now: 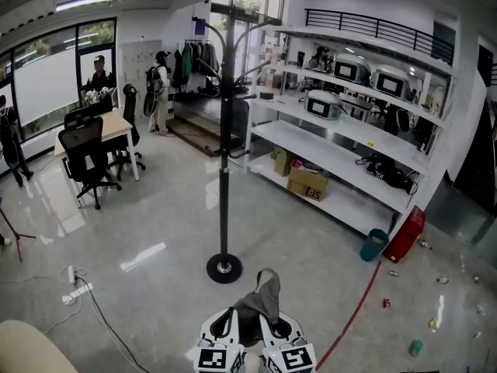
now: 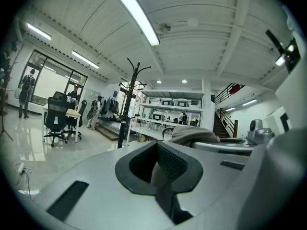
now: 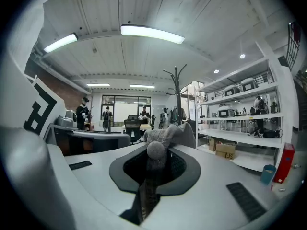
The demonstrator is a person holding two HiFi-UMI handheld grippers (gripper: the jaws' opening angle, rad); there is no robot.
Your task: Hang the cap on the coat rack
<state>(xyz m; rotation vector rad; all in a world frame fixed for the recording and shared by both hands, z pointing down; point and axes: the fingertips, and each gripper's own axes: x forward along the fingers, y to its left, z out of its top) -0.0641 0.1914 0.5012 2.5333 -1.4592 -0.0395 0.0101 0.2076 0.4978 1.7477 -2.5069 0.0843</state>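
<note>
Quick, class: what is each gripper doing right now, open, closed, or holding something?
Left gripper: closed, seemingly pinching a thin edge of the cap.
Right gripper: closed on the cap's fabric.

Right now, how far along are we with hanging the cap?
Done: the cap is picked up, pinched by the right gripper, with the left gripper on its edge. In hand: it is held low, short of the coat rack. Left: lift it to the top hooks and release.
</note>
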